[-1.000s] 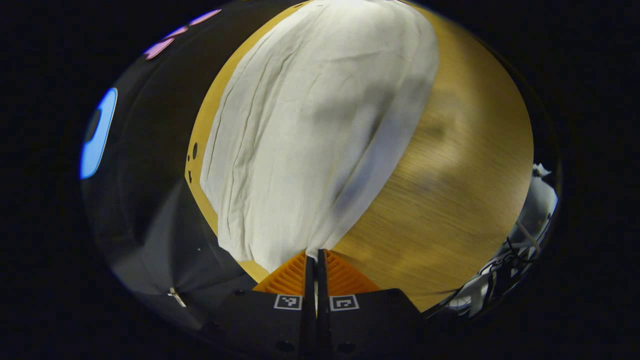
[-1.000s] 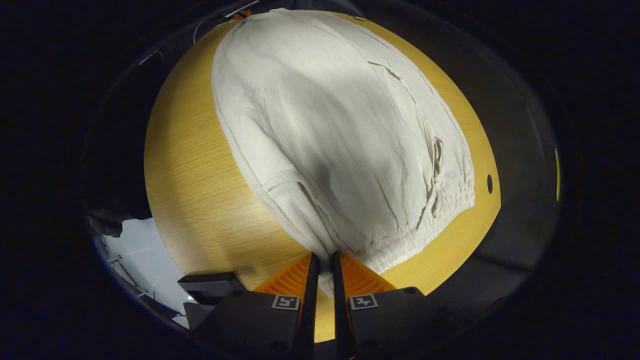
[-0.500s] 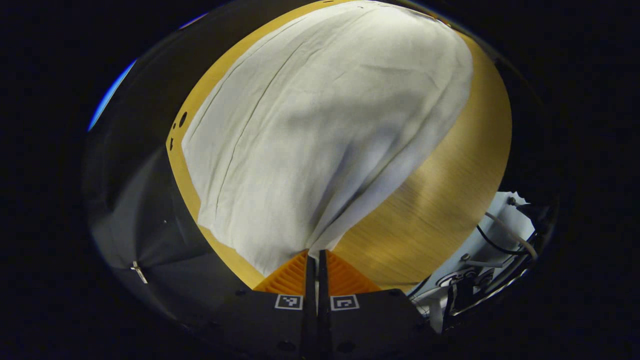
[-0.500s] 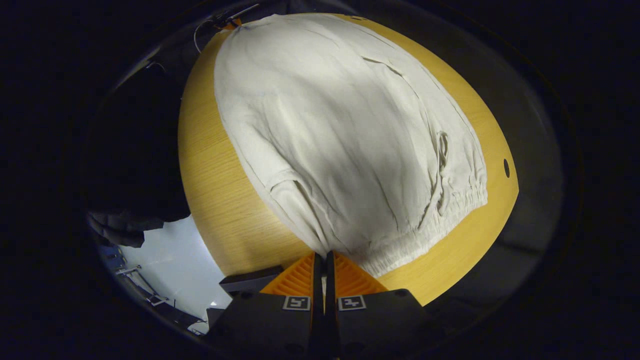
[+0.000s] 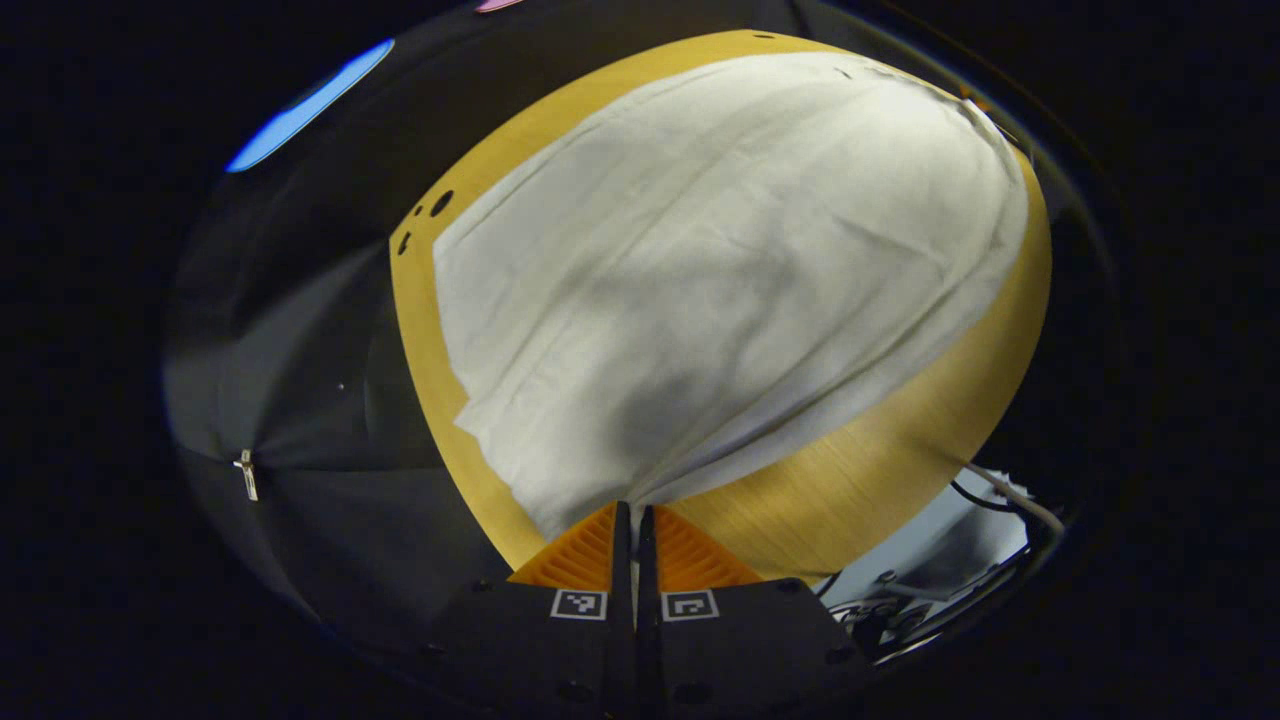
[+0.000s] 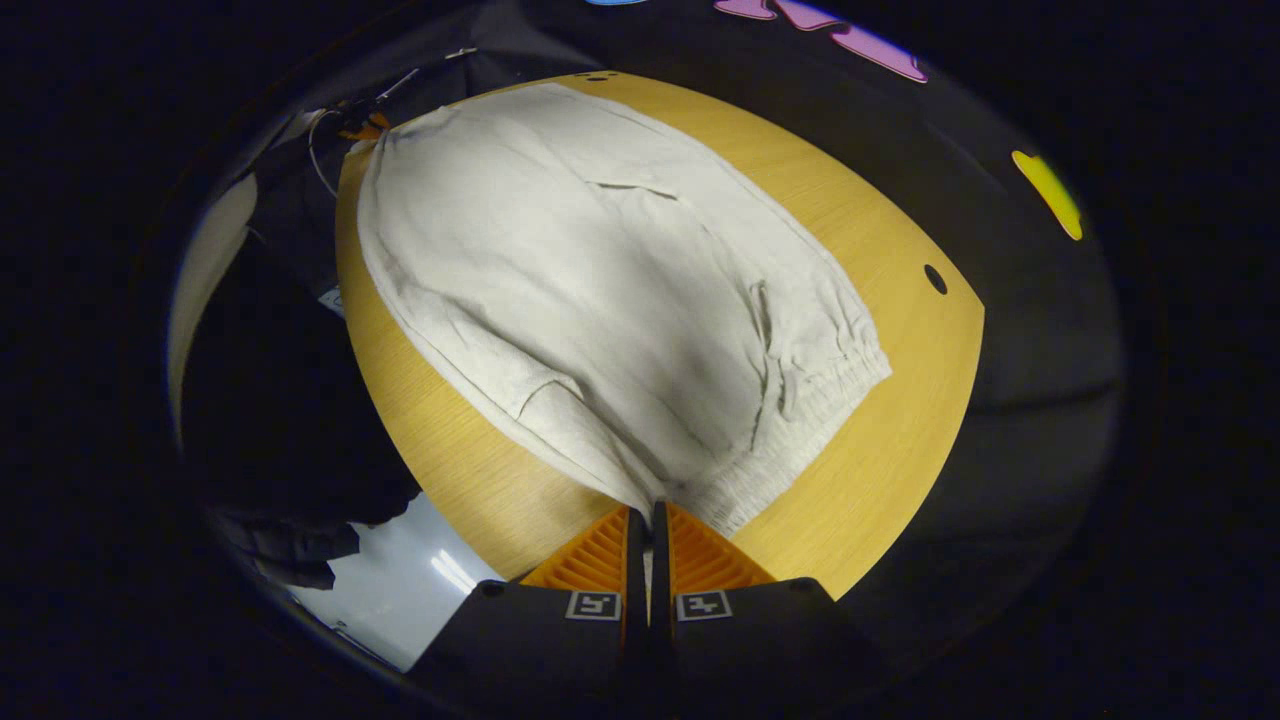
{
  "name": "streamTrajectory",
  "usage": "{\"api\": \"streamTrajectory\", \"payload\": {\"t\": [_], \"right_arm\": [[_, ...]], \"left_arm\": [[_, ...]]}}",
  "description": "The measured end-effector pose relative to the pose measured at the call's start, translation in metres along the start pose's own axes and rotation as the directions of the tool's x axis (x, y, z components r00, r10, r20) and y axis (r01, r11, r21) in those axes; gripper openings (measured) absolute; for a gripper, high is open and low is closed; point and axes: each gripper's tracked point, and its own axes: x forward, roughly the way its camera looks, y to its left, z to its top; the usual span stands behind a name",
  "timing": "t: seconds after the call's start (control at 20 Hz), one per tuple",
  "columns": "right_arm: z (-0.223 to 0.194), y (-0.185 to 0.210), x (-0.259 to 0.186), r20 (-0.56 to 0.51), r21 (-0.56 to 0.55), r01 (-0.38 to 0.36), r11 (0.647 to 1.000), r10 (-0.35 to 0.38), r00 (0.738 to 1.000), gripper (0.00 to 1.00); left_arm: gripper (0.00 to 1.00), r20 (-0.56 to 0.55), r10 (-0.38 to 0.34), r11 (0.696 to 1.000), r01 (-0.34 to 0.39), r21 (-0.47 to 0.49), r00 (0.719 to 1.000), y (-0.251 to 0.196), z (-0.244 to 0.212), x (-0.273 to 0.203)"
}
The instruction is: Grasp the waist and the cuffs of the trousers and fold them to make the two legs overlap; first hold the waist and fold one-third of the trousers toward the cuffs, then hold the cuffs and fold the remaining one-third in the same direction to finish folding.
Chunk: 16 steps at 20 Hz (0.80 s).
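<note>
Pale cream trousers (image 5: 720, 270) lie spread on a round wooden table (image 5: 880, 450). In the left gripper view my left gripper (image 5: 632, 512) is shut on the near cuff corner, and the cloth rises from the table into its fingers. In the right gripper view the trousers (image 6: 600, 290) show their gathered elastic waistband (image 6: 800, 420) and a drawstring. My right gripper (image 6: 648, 510) is shut on the near end of the waistband, lifting that corner. At the far top left of that view the other gripper (image 6: 360, 125) shows small, at the cuffs.
The table's edge (image 6: 900, 480) drops to dark cloth all round. Small holes (image 6: 935, 278) pierce the tabletop near the rim. Cables and white gear (image 5: 960, 560) sit below the table at lower right of the left gripper view. A dark sleeve (image 6: 290, 400) hangs left of the table.
Both grippers have risen and drawn back, so more of the table and trousers shows. The right gripper's fingers closed tight on the waistband. The held edges are lifted.
</note>
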Motion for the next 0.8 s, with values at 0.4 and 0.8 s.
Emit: {"api": "streamTrajectory", "payload": {"t": [0.4, 0.8], "right_arm": [[0.071, -0.072, -0.02, 0.147, 0.242, 0.148, 0.959, -0.187, 0.971, 0.05], [0.111, -0.129, 0.011, 0.165, 0.364, 0.173, 0.915, -0.246, 0.955, 0.05]], "left_arm": [[0.06, 0.094, 0.101, 0.98, -0.082, -0.183, 0.99, 0.068, 0.085, -0.001], [0.06, 0.084, 0.132, 0.925, -0.092, -0.369, 0.988, 0.116, 0.144, 0.05]]}}
